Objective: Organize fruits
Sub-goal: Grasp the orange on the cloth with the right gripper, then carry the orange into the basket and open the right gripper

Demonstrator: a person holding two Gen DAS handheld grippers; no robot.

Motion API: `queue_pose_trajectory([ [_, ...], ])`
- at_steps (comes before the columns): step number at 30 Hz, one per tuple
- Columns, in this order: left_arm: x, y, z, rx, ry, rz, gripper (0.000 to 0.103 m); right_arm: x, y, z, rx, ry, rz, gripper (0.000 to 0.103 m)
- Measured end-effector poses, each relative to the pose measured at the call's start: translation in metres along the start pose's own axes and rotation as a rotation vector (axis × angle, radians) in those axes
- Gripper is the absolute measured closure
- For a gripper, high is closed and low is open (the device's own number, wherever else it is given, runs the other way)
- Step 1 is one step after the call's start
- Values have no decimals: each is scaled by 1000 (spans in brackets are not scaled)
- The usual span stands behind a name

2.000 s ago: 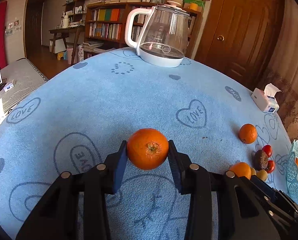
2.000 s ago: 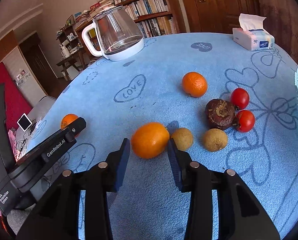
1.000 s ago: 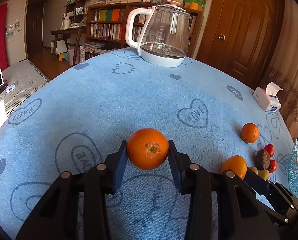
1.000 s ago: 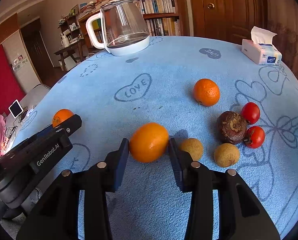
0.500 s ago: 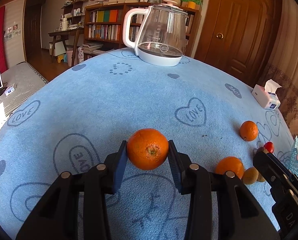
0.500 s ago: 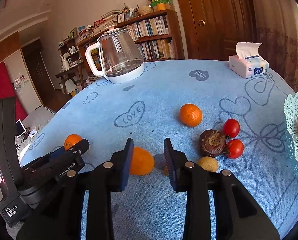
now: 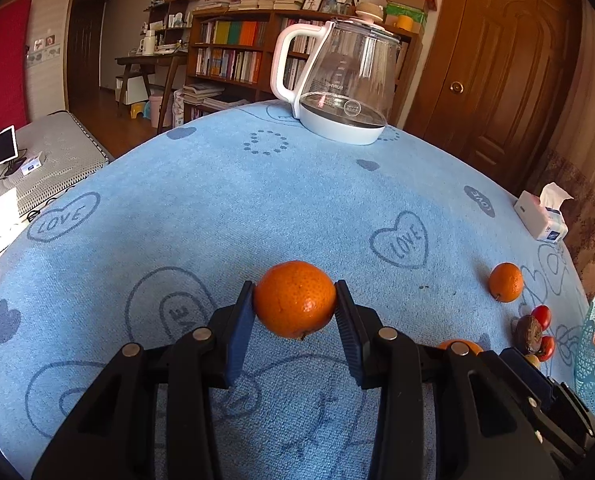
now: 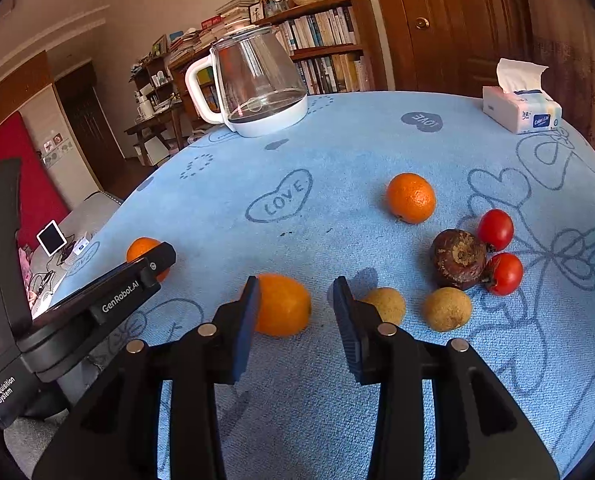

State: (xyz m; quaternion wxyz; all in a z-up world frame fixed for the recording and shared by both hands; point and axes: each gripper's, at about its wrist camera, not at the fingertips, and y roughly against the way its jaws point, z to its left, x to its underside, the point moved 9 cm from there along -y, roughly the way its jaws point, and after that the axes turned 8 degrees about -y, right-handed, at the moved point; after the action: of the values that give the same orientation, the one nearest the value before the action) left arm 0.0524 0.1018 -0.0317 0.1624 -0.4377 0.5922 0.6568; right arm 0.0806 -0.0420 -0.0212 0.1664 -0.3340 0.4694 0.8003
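- Two black two-finger grippers work over a round table (image 8: 337, 152) covered in a light blue cloth printed with hearts and the word "LOVE".
- Left gripper (image 7: 295, 306): both blue pads press on a round orange mandarin (image 7: 295, 300), which sits clamped between them above the cloth.
- Right gripper (image 8: 295, 300): its jaws have just been opening. A smooth oval orange fruit (image 8: 283, 306) lies on the cloth between them, against the left pad; the right pad stands clear of it, so the fruit is not gripped.
- Loose fruit, right wrist view: a second round orange mandarin (image 8: 411, 198) lies farther back; a dark brown wrinkled fruit (image 8: 459, 258) touches two small red tomatoes (image 8: 497, 250); two tan round fruits (image 8: 447, 308) lie just beside the right gripper, one partly behind its right finger.
- A pale turquoise lace-patterned basket (image 7: 587, 344) stands at the right edge of the table; an orange item shows through its wall.
- Other items: a clear glass kettle with white handle and base (image 8: 257, 88) stands at the far side; a white tissue box (image 8: 521, 110) sits far right.
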Motion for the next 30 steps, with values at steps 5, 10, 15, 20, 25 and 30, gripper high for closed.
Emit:
queue_pose_trajectory([
  [5, 0, 0, -1, 1, 0, 2, 63, 9, -15, 10, 28, 64, 75, 50],
  [10, 0, 0, -2, 5, -7, 5, 63, 14, -28, 10, 61, 82, 128, 55],
  [15, 1, 0, -5, 11, -19, 6, 63, 15, -24, 11, 51, 80, 106, 58],
  [20, 2, 0, -5, 10, -24, 8, 63, 5, -10, 6, 38, 39, 37, 58],
  [25, 2, 0, -7, 8, -32, 6, 63, -11, 13, -1, 60, 21, -65, 58],
  [30, 3, -5, -10, 23, -44, 24, 63, -29, 41, -18, 86, -38, -170, 58],
])
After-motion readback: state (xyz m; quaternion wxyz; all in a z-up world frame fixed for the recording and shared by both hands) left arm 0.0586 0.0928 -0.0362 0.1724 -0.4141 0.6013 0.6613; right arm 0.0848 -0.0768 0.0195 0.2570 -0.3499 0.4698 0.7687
